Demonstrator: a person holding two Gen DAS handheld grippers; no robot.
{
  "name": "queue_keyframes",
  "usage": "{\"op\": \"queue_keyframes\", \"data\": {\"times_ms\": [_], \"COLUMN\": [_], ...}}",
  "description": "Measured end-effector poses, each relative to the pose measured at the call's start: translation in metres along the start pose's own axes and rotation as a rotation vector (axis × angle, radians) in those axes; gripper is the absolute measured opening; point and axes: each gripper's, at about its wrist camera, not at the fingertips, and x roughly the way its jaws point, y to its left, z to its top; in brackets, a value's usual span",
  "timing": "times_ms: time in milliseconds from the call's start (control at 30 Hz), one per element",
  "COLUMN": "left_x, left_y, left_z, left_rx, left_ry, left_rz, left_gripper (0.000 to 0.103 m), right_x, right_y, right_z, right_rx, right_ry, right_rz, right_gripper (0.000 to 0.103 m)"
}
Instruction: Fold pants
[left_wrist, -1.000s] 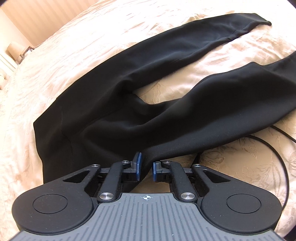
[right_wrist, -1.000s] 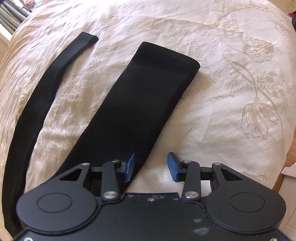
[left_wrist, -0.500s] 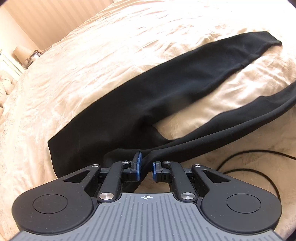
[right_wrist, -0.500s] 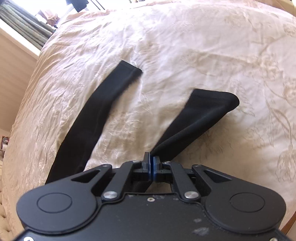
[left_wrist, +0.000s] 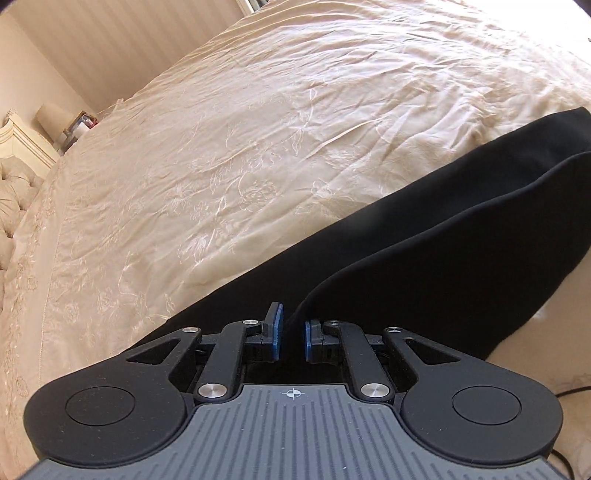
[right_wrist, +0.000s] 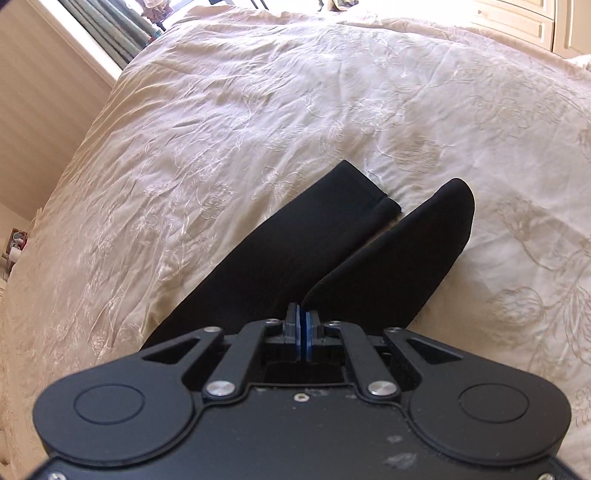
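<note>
The black pants (left_wrist: 424, 258) are lying across the cream embroidered bedspread (left_wrist: 240, 147) of a bed, partly lifted by both tools. In the left wrist view, the left tongs (left_wrist: 290, 338) are sitting with their blue pads (left_wrist: 275, 332) a narrow gap apart, and a raised fold of the dark cloth is running into that gap; the pads are gripping it, though the exact contact is hidden in the black of the fabric. From there 1 layer is stretching toward the upper right over another layer that is resting on the bed. A thin black cable (left_wrist: 574, 389) is showing at the lower right edge.

In the right wrist view, the right tongs (right_wrist: 303, 334) are pressed together on the edge of 1 pant leg (right_wrist: 399, 254), which is rising off the bedspread (right_wrist: 258, 110). The other leg (right_wrist: 295, 254) is lying flat just beside it, its hemmed cuff (right_wrist: 373, 195) close to the lifted leg's rounded end.
</note>
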Motion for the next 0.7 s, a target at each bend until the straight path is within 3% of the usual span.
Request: {"op": "queue_keyframes", "data": {"times_ms": [400,700], "left_x": [0.07,0.1], "left_y": [0.005,0.009], "left_z": [0.04,0.047], "left_rx": [-0.053,-0.079], "left_ry": [0.105,0.139], "left_rz": [-0.01,0.0], "left_gripper": [0.012,0.012], "right_x": [0.08,0.117], "right_y": [0.047,0.06], "right_z": [0.042,0.054], "right_rx": [-0.038,-0.053], "right_ry": [0.071,0.09], "right_rz": [-0.044,-0.064], "right_gripper": [0.005,0.005]}}
